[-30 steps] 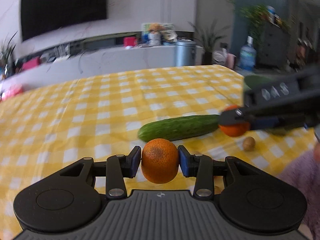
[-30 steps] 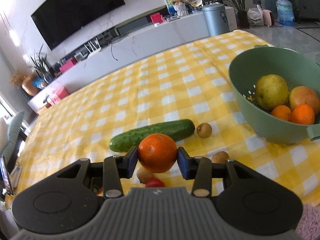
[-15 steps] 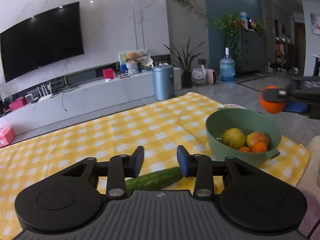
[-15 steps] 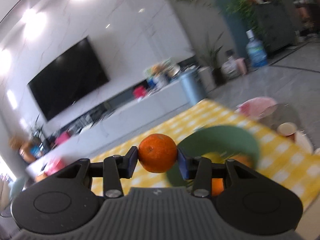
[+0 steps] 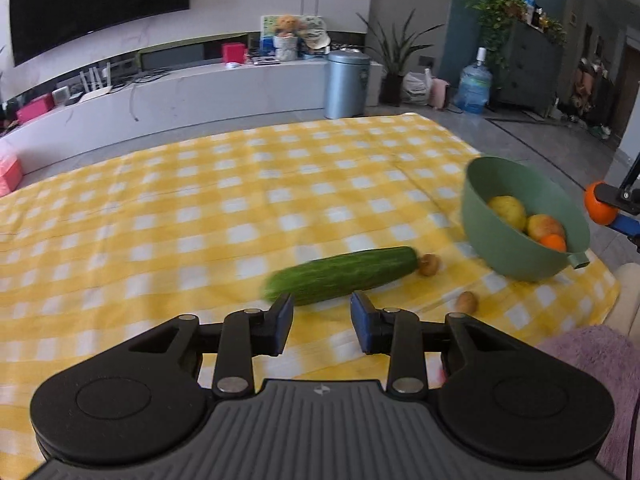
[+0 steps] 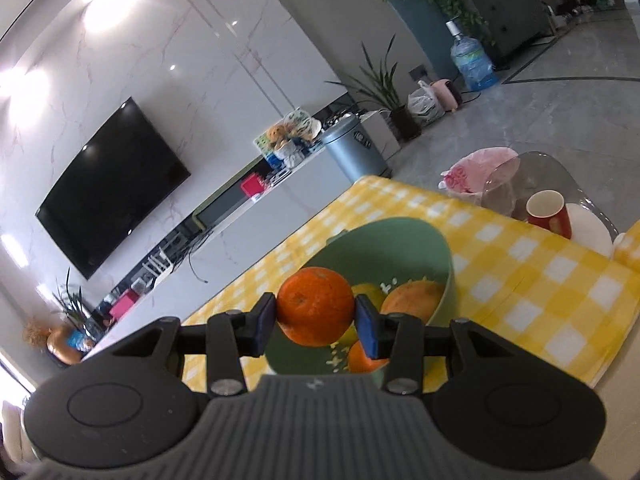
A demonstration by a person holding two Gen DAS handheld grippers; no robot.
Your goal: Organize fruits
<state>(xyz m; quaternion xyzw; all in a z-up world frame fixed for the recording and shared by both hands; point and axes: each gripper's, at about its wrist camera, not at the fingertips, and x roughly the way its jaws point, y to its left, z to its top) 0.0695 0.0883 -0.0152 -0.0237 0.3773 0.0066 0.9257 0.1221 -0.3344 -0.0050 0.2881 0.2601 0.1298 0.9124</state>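
While above bowl (image 6: 440, 256): right claw (image 6: 316, 318) clamps orange (image 6: 316, 304) | left claw (image 5: 322, 318) apart, empty

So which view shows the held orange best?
The right wrist view: the orange sits large and sharp, centred in the right gripper above the bowl. The left wrist view catches it only small, at the right edge.

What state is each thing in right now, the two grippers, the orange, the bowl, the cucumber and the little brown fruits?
Left gripper: open, empty.
Right gripper: shut on the orange, above the bowl.
Green bowl: upright on the tablecloth, holding several fruits.
Cucumber: lying flat on the tablecloth.
Two small brown fruits: loose on the tablecloth, outside the bowl.
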